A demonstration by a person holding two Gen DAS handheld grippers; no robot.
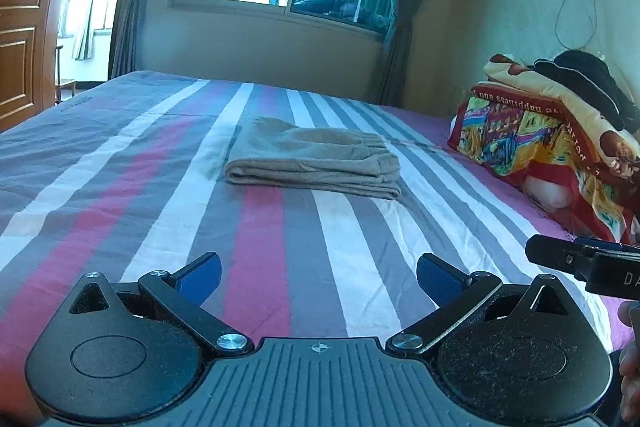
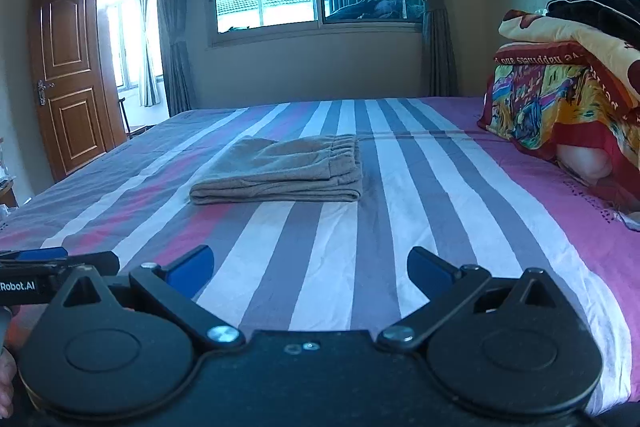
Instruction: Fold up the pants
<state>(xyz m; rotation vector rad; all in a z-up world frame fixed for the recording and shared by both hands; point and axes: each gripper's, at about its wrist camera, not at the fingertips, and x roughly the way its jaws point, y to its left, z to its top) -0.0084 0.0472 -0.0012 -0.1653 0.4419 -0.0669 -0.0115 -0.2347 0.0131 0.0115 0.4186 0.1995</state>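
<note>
Pants (image 1: 312, 161) lie in the middle of the frame on the striped bed (image 1: 120, 155), already stacked into a compact tan bundle with the elastic waistband at its right end. I judge the folding done, or nearly so; at most a light tidy is left. My left gripper (image 1: 318, 281) and right gripper (image 2: 310, 273) sit low in their frames, well short of the bundle, jaws spread wide with nothing between them.
</note>
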